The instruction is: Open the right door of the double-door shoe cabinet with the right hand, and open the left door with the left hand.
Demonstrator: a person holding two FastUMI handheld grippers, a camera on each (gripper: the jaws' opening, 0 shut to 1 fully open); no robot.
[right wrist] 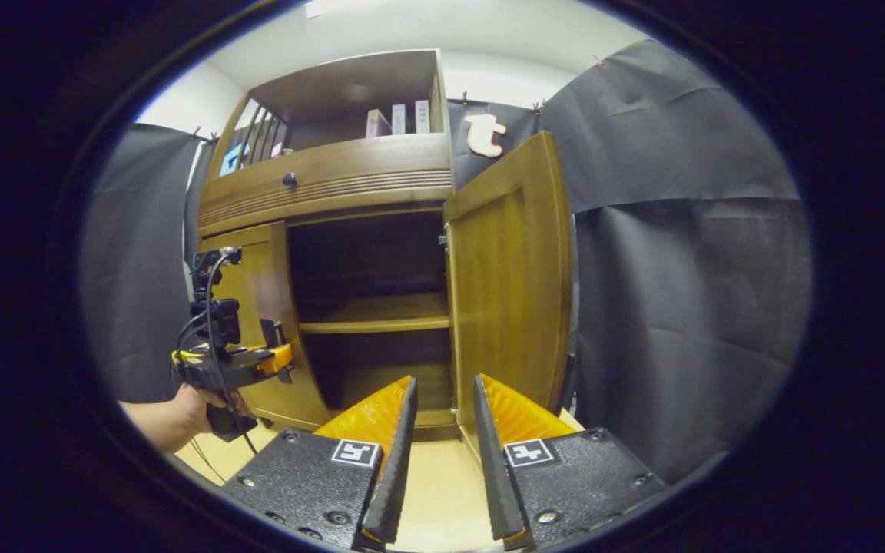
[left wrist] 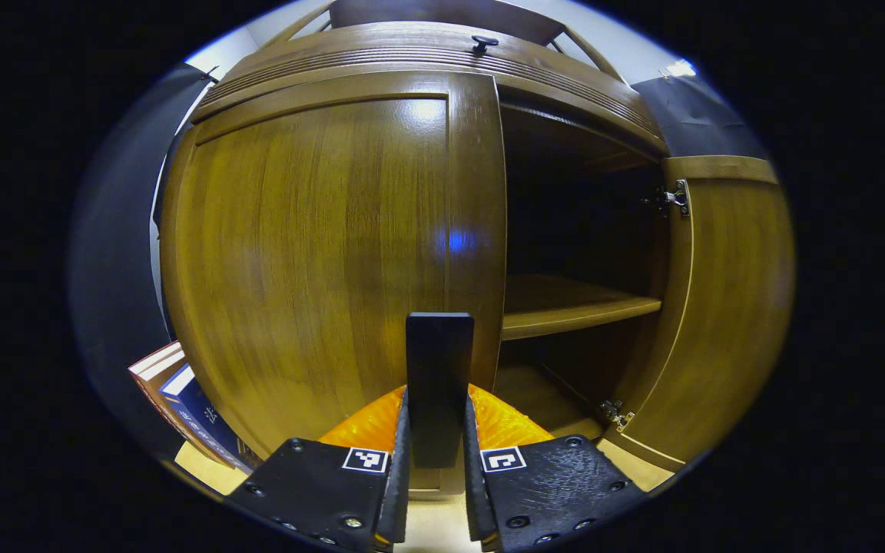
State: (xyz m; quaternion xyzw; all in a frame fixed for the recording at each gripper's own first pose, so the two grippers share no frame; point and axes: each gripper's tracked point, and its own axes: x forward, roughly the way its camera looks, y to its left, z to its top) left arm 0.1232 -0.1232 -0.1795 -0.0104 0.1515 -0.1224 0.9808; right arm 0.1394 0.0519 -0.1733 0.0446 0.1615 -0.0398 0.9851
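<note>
**Operator:** Brown wood takes up most of the left gripper view: the left door (left wrist: 319, 261) sits shut across the centre and left of the frame, while the right door (left wrist: 727, 307) stands swung out at the right edge, with the shelf (left wrist: 573, 307) showing in the gap. So I judge the first half done and the second in hand.

**Partner:** And your tools?

**Operator:** My left gripper (left wrist: 436, 430) is clenched on the dark upright handle (left wrist: 439, 376) at the bottom centre, both fingers pressing it. My right gripper (right wrist: 437, 453) is released, fingers parted over bare floor at the bottom of the right gripper view, gripping nothing.

**Partner:** Next move?

**Operator:** I'd say a pull back along an arc about the left hinges, keeping the clamp firm.

**Partner:** Counts?

**Operator:** Two doors, one open, one closed. Two hinges (left wrist: 677, 198) on the open door. One drawer knob (right wrist: 289, 180) in the upper left. One inner shelf.
</note>
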